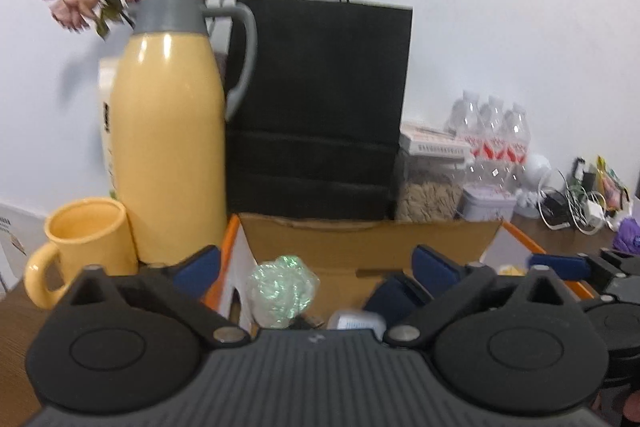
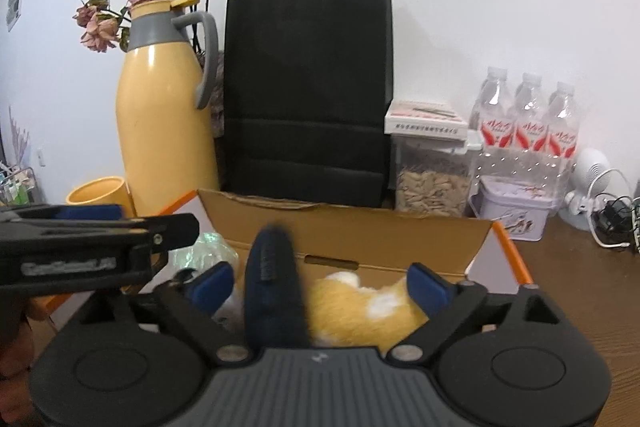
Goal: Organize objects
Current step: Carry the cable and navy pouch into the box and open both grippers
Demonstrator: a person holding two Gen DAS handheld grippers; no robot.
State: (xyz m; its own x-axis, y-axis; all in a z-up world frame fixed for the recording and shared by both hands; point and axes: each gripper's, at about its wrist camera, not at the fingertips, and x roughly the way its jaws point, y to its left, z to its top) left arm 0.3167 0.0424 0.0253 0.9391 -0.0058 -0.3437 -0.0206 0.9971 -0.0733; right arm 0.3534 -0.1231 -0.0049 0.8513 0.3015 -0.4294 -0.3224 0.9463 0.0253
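Both grippers, left (image 1: 316,267) and right (image 2: 320,283), fingers spread wide over cardboard box (image 2: 360,231); dark blue object (image 2: 272,291) between right's fingers, not pinched

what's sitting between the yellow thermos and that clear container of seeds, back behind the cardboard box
The black paper bag stands upright between the yellow thermos and the seed container, behind the cardboard box. Both wrist views show it.

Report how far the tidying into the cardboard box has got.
Done: the cardboard box already holds a shiny wrapped bundle, an orange plush toy and a dark blue item. In hand: nothing; the left gripper and right gripper are open over the box. Left: possibly the yellow mug outside it.
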